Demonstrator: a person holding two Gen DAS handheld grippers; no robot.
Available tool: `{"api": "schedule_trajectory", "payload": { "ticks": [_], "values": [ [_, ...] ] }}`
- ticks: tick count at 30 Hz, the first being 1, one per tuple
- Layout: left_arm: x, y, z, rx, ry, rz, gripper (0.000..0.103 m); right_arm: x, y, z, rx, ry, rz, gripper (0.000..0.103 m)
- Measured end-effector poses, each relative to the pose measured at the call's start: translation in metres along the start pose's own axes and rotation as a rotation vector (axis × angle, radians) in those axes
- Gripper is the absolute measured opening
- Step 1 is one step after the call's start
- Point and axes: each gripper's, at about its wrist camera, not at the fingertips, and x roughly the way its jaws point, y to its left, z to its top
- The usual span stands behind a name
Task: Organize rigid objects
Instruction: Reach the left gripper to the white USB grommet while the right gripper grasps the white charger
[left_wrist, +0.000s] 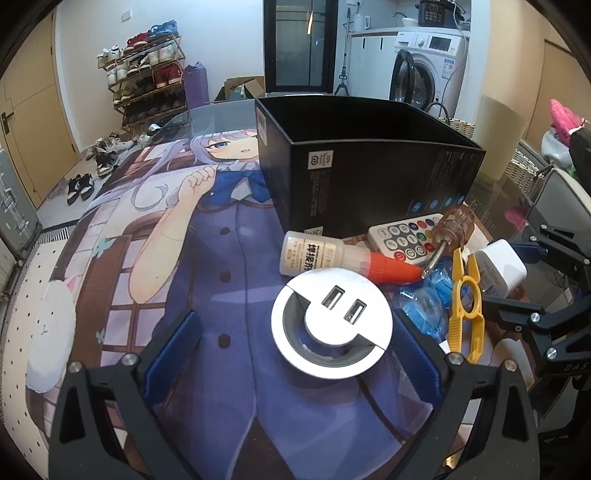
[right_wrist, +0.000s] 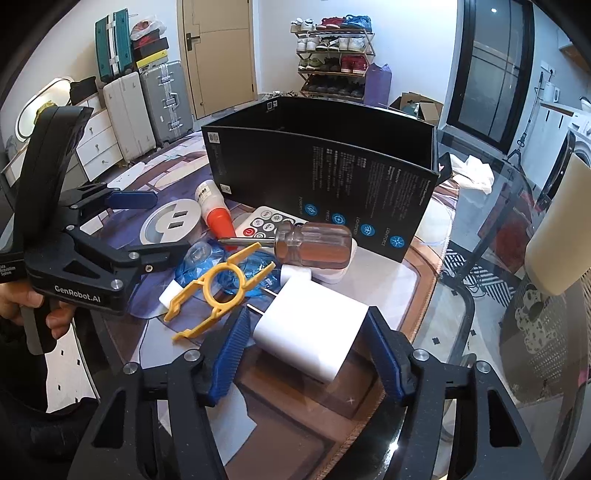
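My left gripper (left_wrist: 295, 317) is open around a round silver USB socket (left_wrist: 330, 321) that lies flat on the printed mat; its right pad is close to the disc's rim and its left pad stands well away. My right gripper (right_wrist: 306, 312) is open around a white charger (right_wrist: 310, 328). The right pad is at the charger's corner, and a narrow gap shows at the left pad. Behind these lie a yellow plastic tool (right_wrist: 218, 291), a stubby screwdriver (right_wrist: 314, 243), a white remote (right_wrist: 262, 225) and an orange-capped bottle (right_wrist: 210, 206). An open black box (right_wrist: 317, 173) stands behind them.
Crumpled blue plastic (right_wrist: 199, 258) lies under the yellow tool. The mat (left_wrist: 221, 258) covers a round glass table whose edge (right_wrist: 465, 302) curves close on the right. A cream cylinder (right_wrist: 557, 229) stands beyond that edge. A hand (right_wrist: 22, 306) holds the left gripper.
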Motion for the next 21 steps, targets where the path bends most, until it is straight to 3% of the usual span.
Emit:
{"api": "schedule_trajectory", "payload": {
  "ticks": [5, 9, 21],
  "values": [
    [-0.003, -0.006, -0.001, 0.019, -0.021, -0.006, 0.081, 0.0, 0.0, 0.001, 0.018, 0.007, 0.0, 0.064],
    [-0.009, -0.01, -0.003, 0.036, -0.052, -0.017, 0.057, 0.001, 0.003, -0.001, 0.009, -0.004, -0.012, 0.064],
    [-0.022, -0.012, -0.007, 0.024, -0.102, -0.023, 0.057, -0.007, 0.006, -0.008, -0.02, -0.035, -0.012, 0.063]
  ]
}}
